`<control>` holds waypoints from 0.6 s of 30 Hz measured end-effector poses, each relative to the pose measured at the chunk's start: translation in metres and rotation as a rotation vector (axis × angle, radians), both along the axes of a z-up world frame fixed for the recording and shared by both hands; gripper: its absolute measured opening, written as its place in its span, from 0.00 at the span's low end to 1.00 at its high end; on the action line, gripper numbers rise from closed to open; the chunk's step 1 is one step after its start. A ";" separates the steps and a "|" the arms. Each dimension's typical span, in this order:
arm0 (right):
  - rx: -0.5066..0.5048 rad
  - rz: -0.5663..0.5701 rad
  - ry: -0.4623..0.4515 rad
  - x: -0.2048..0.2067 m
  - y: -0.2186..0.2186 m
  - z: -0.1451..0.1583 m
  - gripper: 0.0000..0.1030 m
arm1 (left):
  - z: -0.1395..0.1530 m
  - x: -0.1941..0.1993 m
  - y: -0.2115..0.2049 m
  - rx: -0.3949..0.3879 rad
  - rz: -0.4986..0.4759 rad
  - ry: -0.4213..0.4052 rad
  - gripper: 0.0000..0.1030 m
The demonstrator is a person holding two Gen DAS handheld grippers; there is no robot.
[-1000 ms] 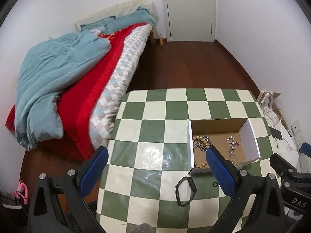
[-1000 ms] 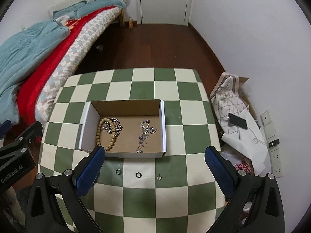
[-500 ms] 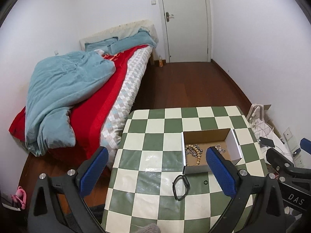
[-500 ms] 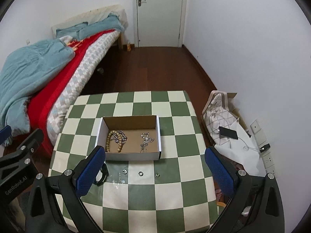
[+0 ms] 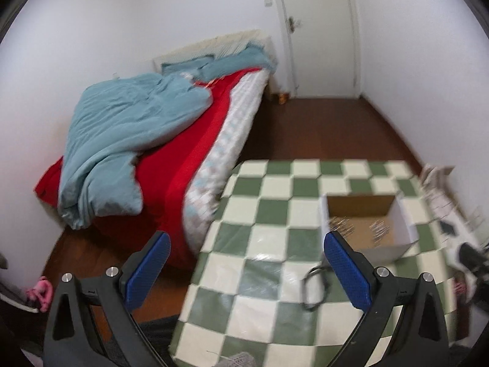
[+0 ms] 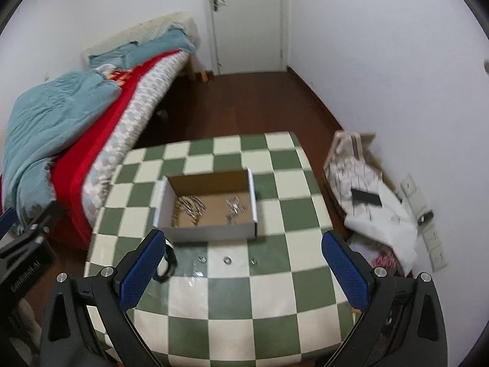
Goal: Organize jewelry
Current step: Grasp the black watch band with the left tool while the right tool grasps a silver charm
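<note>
An open cardboard box [image 6: 211,234] [image 5: 360,205] stands on the green-and-white checkered table [image 6: 238,287] [image 5: 256,263]. Inside lie a wooden bead bracelet [image 6: 180,211] and silver chains [image 6: 233,209]. In front of the box lie a black wristband [image 6: 168,266] [image 5: 314,290] and small rings [image 6: 227,260]. My left gripper [image 5: 247,272] is open and empty, held above the table's left front. My right gripper [image 6: 241,272] is open and empty, held high above the table's front. Both views are blurred.
A bed with a red cover and a blue duvet [image 5: 128,140] stands left of the table. A white bag with a phone [image 6: 366,198] lies on the floor at the right, by the wall sockets. A white door [image 6: 244,21] is at the back.
Both grippers have risen and drawn back from the table, so the box looks smaller. The left view has turned leftward toward the bed. Both stay open and empty.
</note>
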State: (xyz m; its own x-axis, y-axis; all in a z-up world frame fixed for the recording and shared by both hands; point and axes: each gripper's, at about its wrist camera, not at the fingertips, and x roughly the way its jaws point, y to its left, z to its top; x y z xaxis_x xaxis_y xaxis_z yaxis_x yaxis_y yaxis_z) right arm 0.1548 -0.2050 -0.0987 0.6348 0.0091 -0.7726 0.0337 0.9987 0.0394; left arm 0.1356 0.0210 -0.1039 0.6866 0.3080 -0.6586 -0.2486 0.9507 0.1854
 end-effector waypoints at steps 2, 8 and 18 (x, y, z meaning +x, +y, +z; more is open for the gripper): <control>0.022 -0.007 0.044 0.007 -0.007 -0.024 0.83 | -0.025 0.009 0.006 0.019 0.021 0.050 1.00; 0.100 -0.026 0.181 0.032 -0.019 -0.109 0.56 | -0.104 0.040 0.017 0.022 0.027 0.251 1.00; 0.137 -0.045 0.236 0.040 -0.032 -0.178 0.56 | -0.170 0.071 -0.022 -0.123 -0.126 0.435 0.70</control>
State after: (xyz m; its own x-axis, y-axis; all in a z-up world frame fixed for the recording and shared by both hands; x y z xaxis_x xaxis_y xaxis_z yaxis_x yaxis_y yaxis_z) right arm 0.1950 -0.2370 -0.2770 0.4394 0.0997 -0.8928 0.1021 0.9818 0.1599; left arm 0.2068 -0.0013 -0.2740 0.3654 0.1413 -0.9201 -0.0541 0.9900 0.1305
